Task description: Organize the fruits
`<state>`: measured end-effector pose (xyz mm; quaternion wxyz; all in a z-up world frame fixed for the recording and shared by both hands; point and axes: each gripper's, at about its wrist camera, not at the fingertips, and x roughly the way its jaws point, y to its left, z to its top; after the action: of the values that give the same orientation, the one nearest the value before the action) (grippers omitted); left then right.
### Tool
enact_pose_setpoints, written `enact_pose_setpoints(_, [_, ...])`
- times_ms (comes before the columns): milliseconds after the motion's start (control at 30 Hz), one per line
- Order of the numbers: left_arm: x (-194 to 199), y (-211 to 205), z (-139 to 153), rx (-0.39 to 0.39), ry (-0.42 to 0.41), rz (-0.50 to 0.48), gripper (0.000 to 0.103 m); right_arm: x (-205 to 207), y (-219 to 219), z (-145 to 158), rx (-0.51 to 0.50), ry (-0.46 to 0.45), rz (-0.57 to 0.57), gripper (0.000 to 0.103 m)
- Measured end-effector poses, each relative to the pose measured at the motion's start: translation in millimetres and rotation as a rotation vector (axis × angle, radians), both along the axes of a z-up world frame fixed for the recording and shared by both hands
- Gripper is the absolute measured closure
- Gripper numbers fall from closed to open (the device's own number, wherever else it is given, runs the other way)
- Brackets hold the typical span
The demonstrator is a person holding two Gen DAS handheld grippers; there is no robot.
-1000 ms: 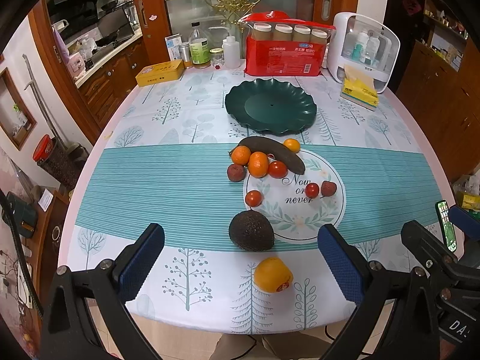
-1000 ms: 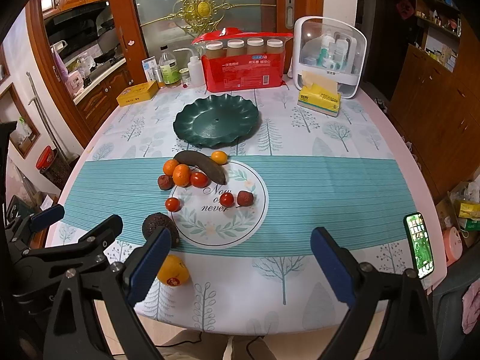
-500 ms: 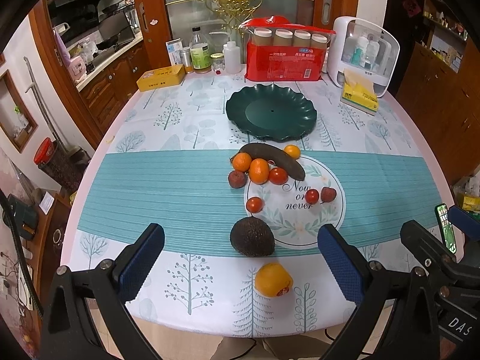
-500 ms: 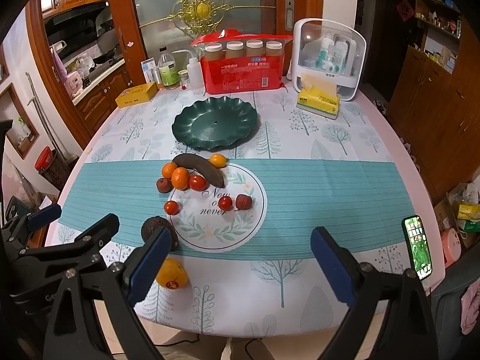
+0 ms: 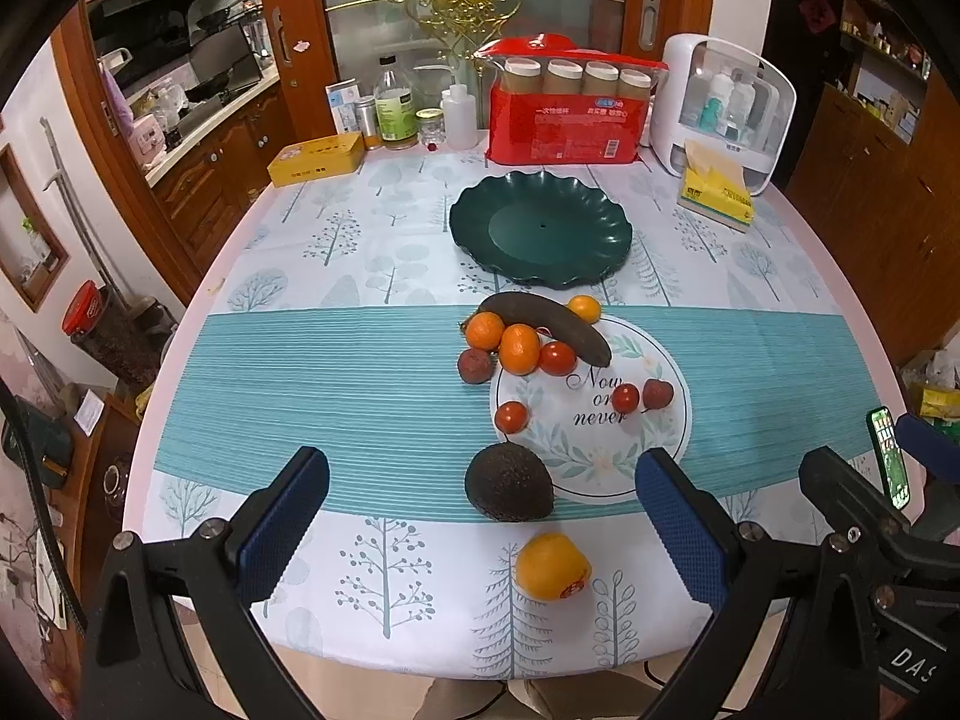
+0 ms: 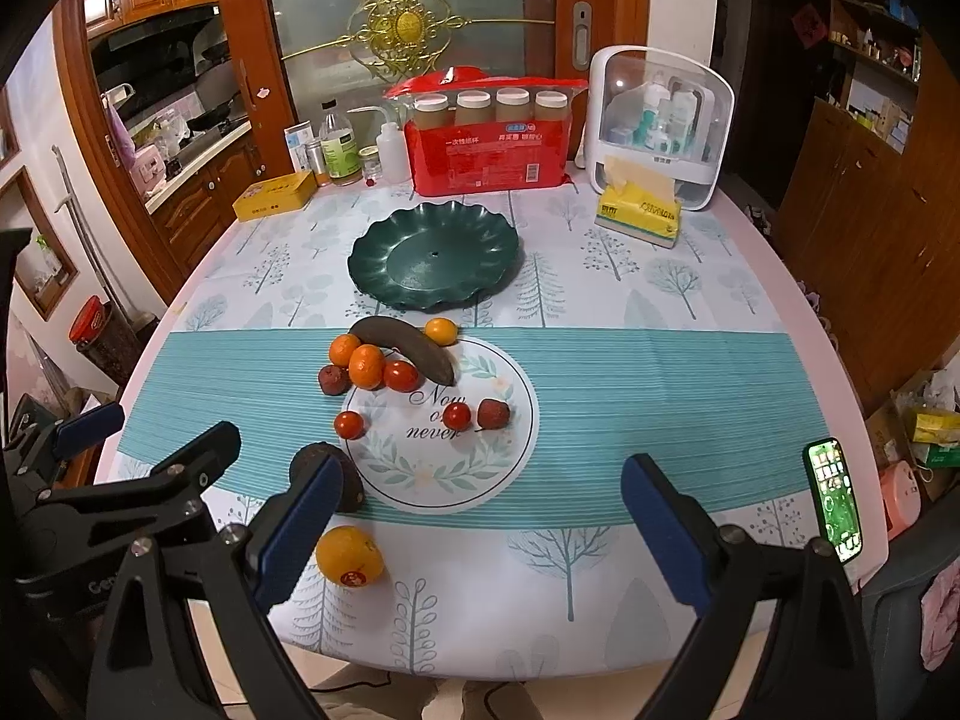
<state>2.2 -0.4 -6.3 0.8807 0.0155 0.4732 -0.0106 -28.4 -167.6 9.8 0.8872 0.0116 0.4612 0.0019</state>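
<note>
Left wrist view: left gripper (image 5: 480,531) hovering over the near edge of the worktop (image 5: 336,372), jaws standing wide apart, gripping nothing. Dark rough-skinned avocado (image 5: 509,482) lying just ahead between the blue pads, round orange with a red sticker (image 5: 553,566) sitting nearer the edge, just beside it. Further out, a blackened banana (image 5: 549,326) lying touching a cluster of small tangerines (image 5: 519,348) and a red cherry tomato (image 5: 557,357); two more tomatoes and dark red berries lying scattered on the printed round motif. Dark green scalloped plastic plate (image 5: 540,230) sitting empty beyond the fruit, well apart from the avocado. Right gripper's black frame showing at the right margin.

Right wrist view: right gripper (image 6: 480,528) also hovering above the near edge, jaws spread wide, nothing between them. Avocado (image 6: 349,483) partly hidden behind the left pad; stickered orange (image 6: 349,555) showing just under it. Green plate (image 6: 433,257) bare, all fruit lying on the cloth.

Step in hand, by judgement: approaching for a first pick, nothing sorted yet. Next move probably calling for lowering the left gripper around the avocado or the orange, closing gently, then carrying to the plate.
</note>
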Motion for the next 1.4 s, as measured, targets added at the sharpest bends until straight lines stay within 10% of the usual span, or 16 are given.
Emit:
enact_pose_setpoints(500, [32,28,-28,-0.036,0.102,-0.13,0.001,11,23,-20,0.05,0.058,-0.011,0.008])
enact_pose_setpoints(1400, [86,29,-156,-0.081,0.379,-0.373,0.001,10,69,-159,0.155,0.318,0.06,0.017])
